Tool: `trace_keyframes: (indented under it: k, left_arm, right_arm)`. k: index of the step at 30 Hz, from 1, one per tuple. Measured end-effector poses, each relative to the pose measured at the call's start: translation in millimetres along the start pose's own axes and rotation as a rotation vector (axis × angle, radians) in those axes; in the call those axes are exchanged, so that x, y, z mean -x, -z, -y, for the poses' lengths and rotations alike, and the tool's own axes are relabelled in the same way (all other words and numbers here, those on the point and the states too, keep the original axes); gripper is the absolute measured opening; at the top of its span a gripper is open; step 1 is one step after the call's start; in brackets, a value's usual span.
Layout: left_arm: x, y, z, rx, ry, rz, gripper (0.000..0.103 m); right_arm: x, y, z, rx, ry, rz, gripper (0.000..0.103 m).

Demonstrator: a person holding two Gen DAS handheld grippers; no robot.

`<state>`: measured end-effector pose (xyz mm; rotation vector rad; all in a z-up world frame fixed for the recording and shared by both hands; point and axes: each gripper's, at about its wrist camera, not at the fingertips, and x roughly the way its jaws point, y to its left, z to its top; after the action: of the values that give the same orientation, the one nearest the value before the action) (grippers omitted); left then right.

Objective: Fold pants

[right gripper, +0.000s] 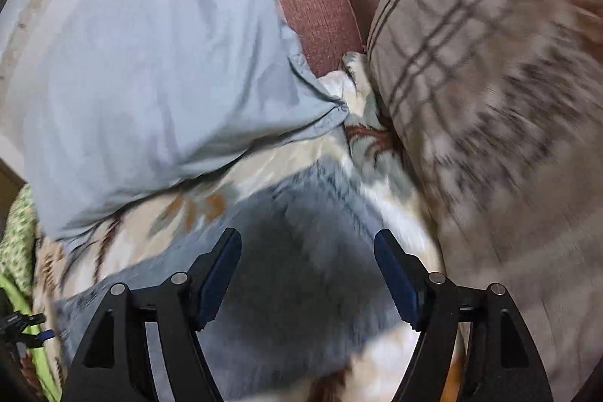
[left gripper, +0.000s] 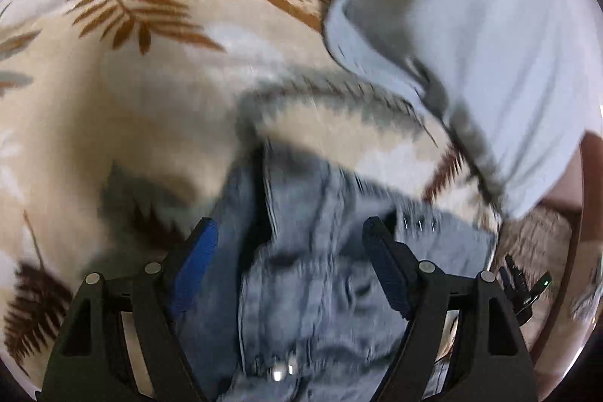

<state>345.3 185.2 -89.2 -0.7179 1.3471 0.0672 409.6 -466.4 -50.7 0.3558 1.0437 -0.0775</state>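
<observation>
Pants lie on leaf-print blanket; pale-blue pillow beside.

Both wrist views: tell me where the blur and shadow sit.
Left wrist view: the light blue denim pants between the open left gripper are smeared by motion blur; the leaf-print beige blanket farther away is sharper. Right wrist view: a dark shadow lies on the denim between the open right gripper; the striped tan pillow is streaked.

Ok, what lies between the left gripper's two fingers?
In the left wrist view, the left gripper stands open over the jeans; bunched denim fills the gap.
</observation>
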Motion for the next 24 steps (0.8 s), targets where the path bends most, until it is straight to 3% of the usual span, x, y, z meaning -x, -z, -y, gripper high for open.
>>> trace_keyframes:
  k: [5,7,9,11,13,14,15,16,17,18,20,24]
  left_arm:
    - [-18,-26,-6,0.034,0.037,-0.033,0.079]
    - [-28,-28,-4,0.016,0.037,-0.051,0.079]
    - [-34,-24,4,-0.029,0.029,-0.050,0.086]
    - [-35,-19,13,-0.071,0.035,-0.042,0.087]
    - [-36,-13,17,-0.091,0.094,-0.056,0.086]
    - [-35,-9,21,-0.111,0.089,-0.046,0.080]
    - [-34,-6,26,-0.144,0.067,-0.031,0.075]
    - [-31,0,33,-0.194,0.027,-0.008,0.054]
    - [-30,4,37,-0.226,-0.011,0.007,0.022]
    - [-28,8,40,-0.255,-0.058,0.023,0.010]
    - [-17,16,45,-0.290,-0.133,0.088,0.010]
    - [22,40,54,-0.341,-0.127,0.210,0.010]
  right_arm:
    - [-47,-27,-1,0.020,0.034,-0.022,0.074]
    - [-64,-32,0,0.022,0.045,-0.044,0.074]
    - [-82,-33,1,0.028,0.025,-0.103,0.076]
    - [-86,-29,-6,0.084,0.046,-0.093,0.076]
    - [-85,-26,-11,0.139,0.065,-0.082,0.068]
    - [-83,-24,-13,0.156,0.078,-0.078,0.062]
    - [-81,-23,-15,0.177,0.100,-0.073,0.035]
    - [-79,-22,-17,0.191,0.105,-0.075,0.005]
    - [-77,-20,-17,0.193,0.083,-0.094,0.006]
    - [-73,-19,-20,0.207,0.095,-0.087,0.006]
    - [-60,-14,-27,0.246,0.116,-0.057,0.006]
    - [-10,-6,-24,0.204,0.082,0.041,0.006]
